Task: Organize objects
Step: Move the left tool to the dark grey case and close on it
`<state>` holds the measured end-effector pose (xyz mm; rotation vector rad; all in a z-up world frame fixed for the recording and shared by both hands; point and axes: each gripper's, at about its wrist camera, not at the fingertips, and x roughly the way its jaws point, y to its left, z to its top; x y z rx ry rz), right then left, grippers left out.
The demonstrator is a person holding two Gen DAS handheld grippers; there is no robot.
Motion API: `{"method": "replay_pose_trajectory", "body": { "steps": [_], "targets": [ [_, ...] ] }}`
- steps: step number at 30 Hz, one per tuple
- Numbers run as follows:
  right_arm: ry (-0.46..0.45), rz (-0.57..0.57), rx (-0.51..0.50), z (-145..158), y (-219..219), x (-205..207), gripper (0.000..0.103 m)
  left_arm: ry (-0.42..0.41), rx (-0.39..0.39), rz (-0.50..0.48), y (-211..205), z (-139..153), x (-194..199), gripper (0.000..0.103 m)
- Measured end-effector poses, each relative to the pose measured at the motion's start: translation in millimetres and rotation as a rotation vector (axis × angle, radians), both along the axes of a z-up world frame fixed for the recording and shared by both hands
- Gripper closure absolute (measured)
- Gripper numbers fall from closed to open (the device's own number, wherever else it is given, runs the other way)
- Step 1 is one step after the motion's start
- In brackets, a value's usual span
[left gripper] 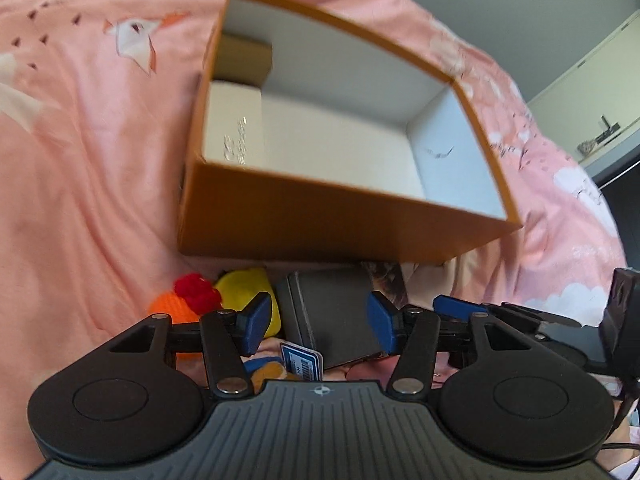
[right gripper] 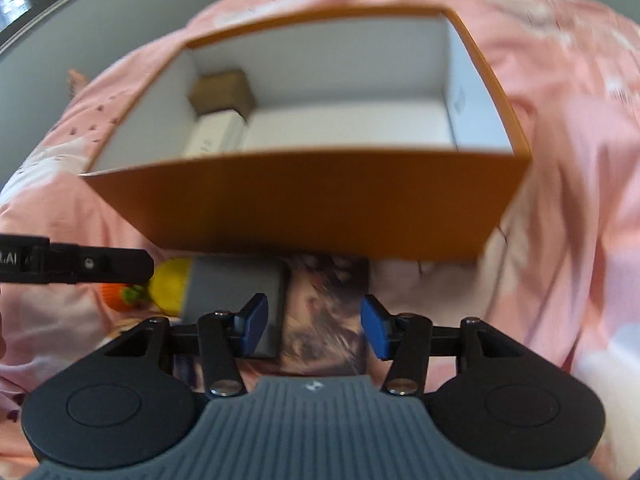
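Note:
An open orange box (left gripper: 320,216) (right gripper: 312,200) with a white inside stands on the pink bedding. A small brown box (left gripper: 244,60) (right gripper: 224,90) and a white box (left gripper: 234,120) (right gripper: 216,136) sit in one of its corners. Before its near wall lie a grey tin (left gripper: 332,316) (right gripper: 232,284) and a picture-printed flat pack (left gripper: 386,276) (right gripper: 324,312). My left gripper (left gripper: 320,328) hangs open over the tin. My right gripper (right gripper: 315,330) stands open over the pack, its pads apart from it. One of its blue pads (left gripper: 460,306) shows in the left wrist view.
A yellow plush toy (left gripper: 244,284) (right gripper: 172,284), an orange and red knitted piece (left gripper: 188,300) and a blue barcode tag (left gripper: 302,364) lie left of the tin. The left gripper's finger (right gripper: 92,266) crosses the right wrist view. Pink bedding (left gripper: 100,180) surrounds the box; a shelf (left gripper: 600,128) stands far right.

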<state>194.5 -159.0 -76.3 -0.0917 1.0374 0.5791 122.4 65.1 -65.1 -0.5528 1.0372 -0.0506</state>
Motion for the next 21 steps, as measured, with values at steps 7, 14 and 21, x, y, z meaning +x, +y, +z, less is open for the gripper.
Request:
{"method": "replay_pose_trajectory", "body": {
  "steps": [7, 14, 21],
  "targets": [
    [0.041, -0.027, -0.018, -18, -7, 9, 0.049, 0.107, -0.034, -0.020, -10, -28, 16, 0.032],
    [0.123, -0.040, 0.015, -35, -15, 19, 0.048, 0.154, -0.091, -0.016, -12, -49, 26, 0.025],
    [0.185, -0.036, 0.062, -45, -19, 28, 0.041, 0.165, -0.084, -0.026, -14, -53, 33, 0.025]
  ]
}}
